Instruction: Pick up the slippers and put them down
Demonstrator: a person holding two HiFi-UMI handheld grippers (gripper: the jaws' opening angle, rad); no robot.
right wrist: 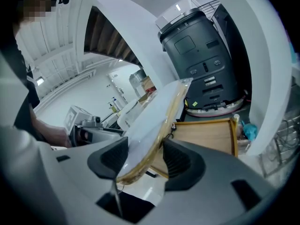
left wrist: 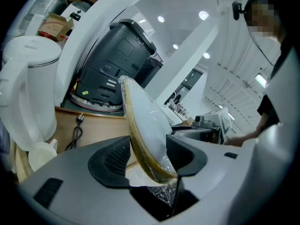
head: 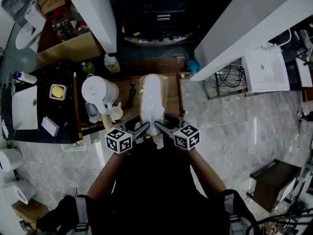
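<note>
Together, the left gripper and right gripper each clamp the near end of the plastic-wrapped, tan-soled white slippers over a wooden tray.

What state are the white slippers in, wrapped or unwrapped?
Wrapped: crinkled clear plastic film covers the white tan-soled slippers, bunching at the left tool.

A rimmed light-brown wooden table sits at centre frame. On its left part stand a white plastic electric kettle and a small white cup. A black power cord lies just right of the kettle.
</note>
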